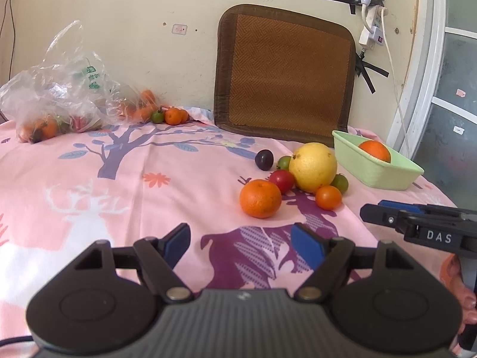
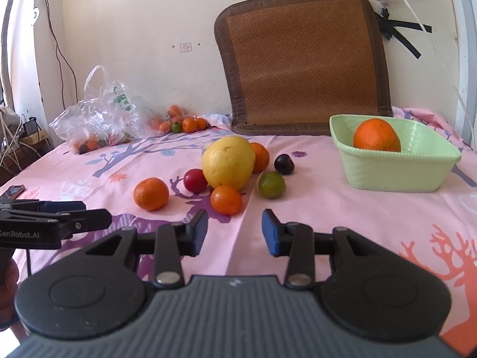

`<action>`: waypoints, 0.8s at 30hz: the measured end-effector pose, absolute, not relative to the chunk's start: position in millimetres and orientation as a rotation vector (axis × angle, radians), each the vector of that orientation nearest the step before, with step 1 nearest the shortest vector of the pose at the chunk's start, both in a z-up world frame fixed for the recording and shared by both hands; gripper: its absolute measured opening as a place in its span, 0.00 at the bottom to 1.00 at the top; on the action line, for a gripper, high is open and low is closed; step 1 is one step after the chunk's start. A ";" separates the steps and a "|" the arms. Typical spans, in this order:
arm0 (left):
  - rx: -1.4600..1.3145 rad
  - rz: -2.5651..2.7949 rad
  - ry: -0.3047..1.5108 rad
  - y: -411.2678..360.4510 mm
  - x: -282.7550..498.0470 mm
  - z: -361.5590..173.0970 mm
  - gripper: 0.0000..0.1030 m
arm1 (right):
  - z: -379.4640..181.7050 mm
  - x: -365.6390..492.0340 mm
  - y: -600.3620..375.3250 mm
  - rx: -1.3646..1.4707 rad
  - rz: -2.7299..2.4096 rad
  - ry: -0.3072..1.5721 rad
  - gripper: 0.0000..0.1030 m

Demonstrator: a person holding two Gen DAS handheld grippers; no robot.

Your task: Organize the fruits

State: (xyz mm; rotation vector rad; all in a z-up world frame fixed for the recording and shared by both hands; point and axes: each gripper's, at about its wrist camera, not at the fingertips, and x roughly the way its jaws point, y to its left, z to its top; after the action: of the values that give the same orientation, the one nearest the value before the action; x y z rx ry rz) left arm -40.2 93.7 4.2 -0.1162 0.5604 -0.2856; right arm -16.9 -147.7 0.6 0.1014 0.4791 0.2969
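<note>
A cluster of fruit lies on the pink cloth: a big yellow citrus (image 1: 312, 167) (image 2: 228, 162), an orange (image 1: 260, 198) (image 2: 151, 194), a small orange (image 1: 328, 197) (image 2: 226, 199), a red fruit (image 1: 281, 180) (image 2: 195, 180), a green fruit (image 2: 271, 184) and a dark plum (image 1: 264, 159) (image 2: 284, 164). A green basket (image 1: 366, 167) (image 2: 387, 173) holds one orange (image 1: 375, 150) (image 2: 376, 136). My left gripper (image 1: 241, 243) is open and empty, short of the cluster. My right gripper (image 2: 234, 231) is open and empty, just short of the small orange.
A clear plastic bag (image 1: 56, 95) (image 2: 98, 113) with more fruit lies at the back left, with loose small fruit (image 1: 171, 115) (image 2: 187, 125) beside it. A brown woven mat (image 1: 286, 71) (image 2: 304, 59) leans on the wall. Cables hang at the right.
</note>
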 end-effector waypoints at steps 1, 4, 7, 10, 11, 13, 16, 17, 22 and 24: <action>-0.116 -0.285 0.560 93.5 -40.1 4.2 0.74 | -0.2 -16.1 -148.0 0.103 0.294 0.480 0.42; -0.115 -0.285 0.561 93.6 -39.6 4.1 0.74 | -3.9 -14.0 -149.3 0.107 0.287 0.489 0.42; -0.118 -0.282 0.563 93.8 -39.6 3.8 0.74 | -7.3 -12.2 -150.9 0.116 0.285 0.496 0.42; -0.124 -0.279 0.564 93.7 -39.3 3.5 0.74 | -8.5 -10.9 -154.2 0.137 0.293 0.499 0.42; -0.125 -0.279 0.565 93.9 -38.8 3.4 0.74 | -8.6 -10.6 -155.3 0.145 0.294 0.500 0.42; -0.128 -0.278 0.566 94.1 -38.7 3.1 0.74 | -9.2 -9.9 -157.9 0.158 0.295 0.503 0.42; -0.131 -0.277 0.566 94.2 -38.5 2.9 0.74 | -9.2 -9.5 -159.0 0.167 0.295 0.503 0.42; -0.131 -0.277 0.566 94.1 -38.4 2.8 0.74 | -9.1 -9.6 -158.4 0.165 0.297 0.501 0.42; -0.131 -0.278 0.566 94.4 -38.1 2.9 0.74 | -9.0 -11.0 -158.5 0.163 0.304 0.497 0.42; -0.131 -0.277 0.566 94.5 -38.1 2.9 0.74 | -9.1 -11.0 -159.2 0.165 0.305 0.498 0.42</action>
State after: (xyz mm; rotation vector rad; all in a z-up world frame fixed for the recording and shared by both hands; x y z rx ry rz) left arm -38.1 94.5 2.9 -0.1310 0.5660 -0.2773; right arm -11.0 -159.2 -9.1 0.1655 0.4975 0.3049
